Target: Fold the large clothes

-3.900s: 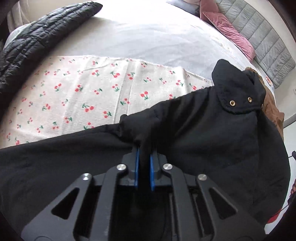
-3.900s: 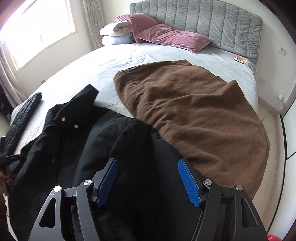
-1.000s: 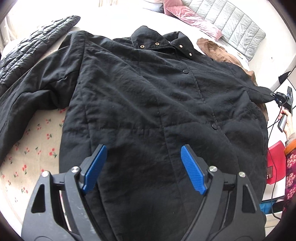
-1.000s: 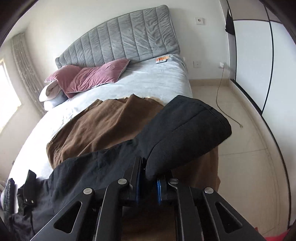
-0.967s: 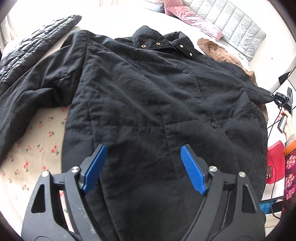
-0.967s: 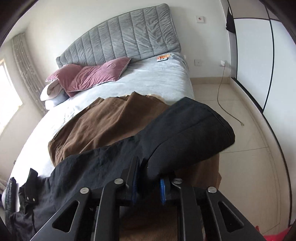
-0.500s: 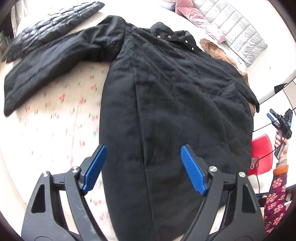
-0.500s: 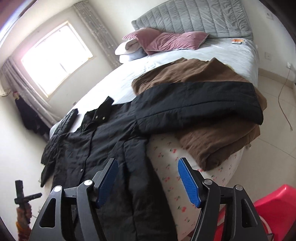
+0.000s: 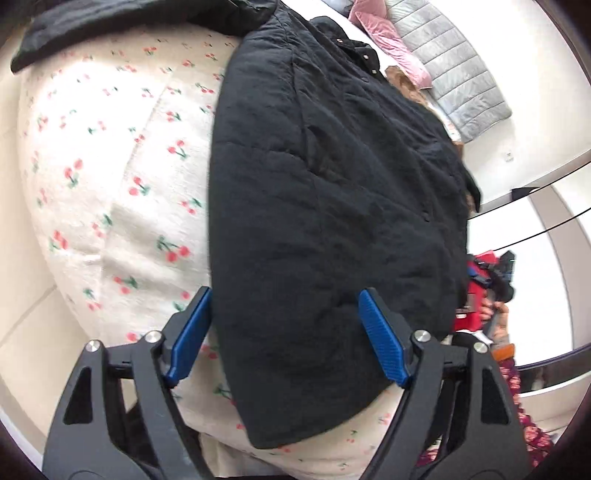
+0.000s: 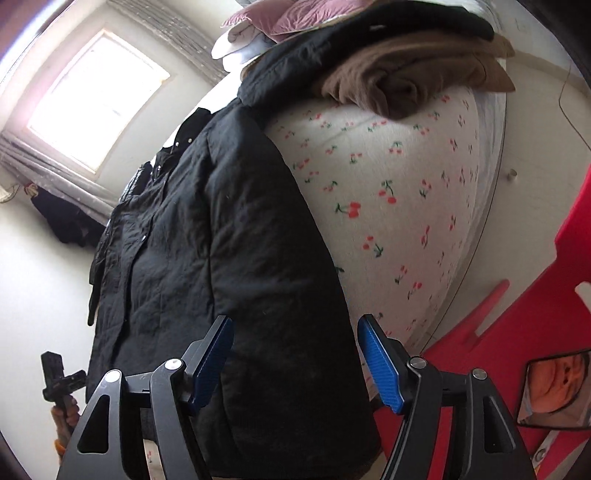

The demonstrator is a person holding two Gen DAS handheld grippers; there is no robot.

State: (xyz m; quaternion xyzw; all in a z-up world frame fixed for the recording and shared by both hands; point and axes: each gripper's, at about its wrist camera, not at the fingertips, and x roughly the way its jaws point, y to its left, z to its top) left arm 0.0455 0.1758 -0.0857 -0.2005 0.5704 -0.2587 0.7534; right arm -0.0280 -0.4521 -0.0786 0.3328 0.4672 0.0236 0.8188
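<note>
The black coat (image 9: 332,206) lay spread along the bed, its hem hanging over the foot edge of the cherry-print bedspread (image 9: 110,192) and its collar toward the headboard end. Nearest in the left wrist view, the left gripper (image 9: 284,339) pointed down at the coat's lower left side; its jaws were closing though wide apart, its blue pads (image 9: 384,347) straddled the hem corner, and they pressed on nothing. Beside that side of the coat the bedspread lay bare to the edge of the bed. A black sleeve (image 9: 110,22) stretched out toward the far left corner. Farther along came the snap-buttoned collar (image 9: 354,48), a pink pillow (image 9: 391,40) and the grey padded headboard (image 9: 458,81).

In the right wrist view the right gripper (image 10: 295,362) hovered over the coat's lower right side with its jaws standing wide and empty, the hem edge between its pads (image 10: 380,369) untouched. Beyond it the cherry bedspread rounded the bed's right edge, next to something red (image 10: 535,295) on the floor. Farther up, a brown garment (image 10: 413,70) lay bunched at that edge with the coat's other sleeve (image 10: 424,18) across it. A window (image 10: 96,99) glowed behind.
</note>
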